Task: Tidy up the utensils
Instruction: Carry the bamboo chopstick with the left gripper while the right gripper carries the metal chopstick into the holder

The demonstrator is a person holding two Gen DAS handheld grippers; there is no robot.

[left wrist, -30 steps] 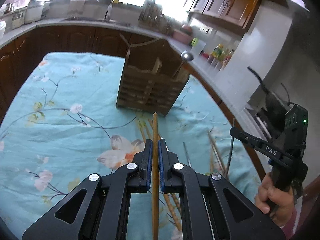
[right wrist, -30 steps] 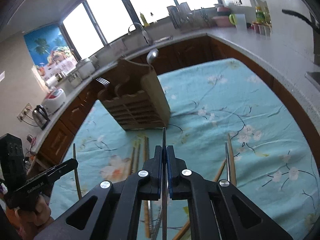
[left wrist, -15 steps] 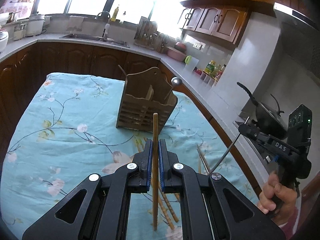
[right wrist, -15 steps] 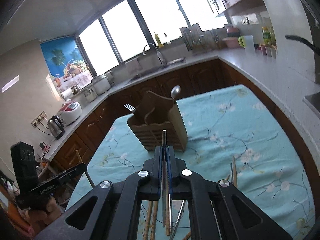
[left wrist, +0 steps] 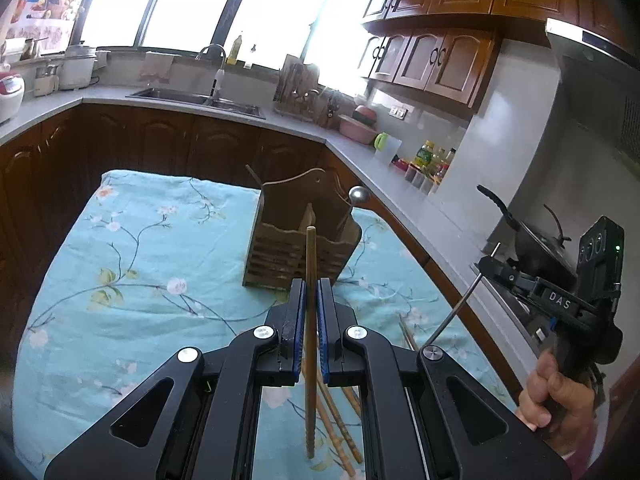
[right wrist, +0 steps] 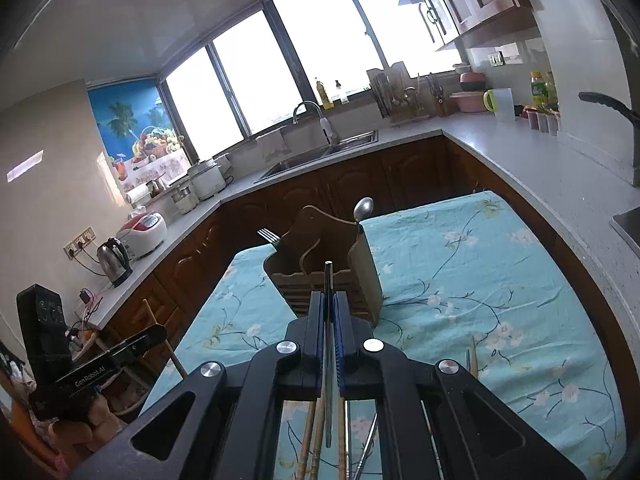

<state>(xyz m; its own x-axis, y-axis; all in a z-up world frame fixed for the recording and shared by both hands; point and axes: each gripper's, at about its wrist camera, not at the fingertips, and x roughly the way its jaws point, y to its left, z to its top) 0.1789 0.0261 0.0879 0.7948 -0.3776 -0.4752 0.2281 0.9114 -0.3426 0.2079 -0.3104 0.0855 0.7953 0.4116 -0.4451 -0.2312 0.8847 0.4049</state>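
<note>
A slatted wooden utensil holder (left wrist: 296, 248) (right wrist: 360, 276) stands on the teal floral cloth (left wrist: 140, 280) (right wrist: 480, 280), with a spoon (left wrist: 359, 194) (right wrist: 363, 209) and a fork (right wrist: 269, 235) sticking out of it. My left gripper (left wrist: 311, 286) is shut on a wooden chopstick (left wrist: 311, 252), held above the cloth and short of the holder. My right gripper (right wrist: 329, 300) is shut on a thin metal chopstick (right wrist: 328, 276), also lifted and pointing at the holder. Several loose chopsticks (left wrist: 336, 420) (right wrist: 312, 440) lie on the cloth below the grippers.
A grey counter with a sink (left wrist: 200, 98) wraps around the table's far and right sides. A black wok (left wrist: 536, 248) sits on the stove at the right. A kettle (right wrist: 114, 256) and rice cooker (right wrist: 144, 232) stand on the left counter.
Both grippers have risen off the cloth with their chopsticks still clamped and have tilted upward. The holder now sits lower in both views.
</note>
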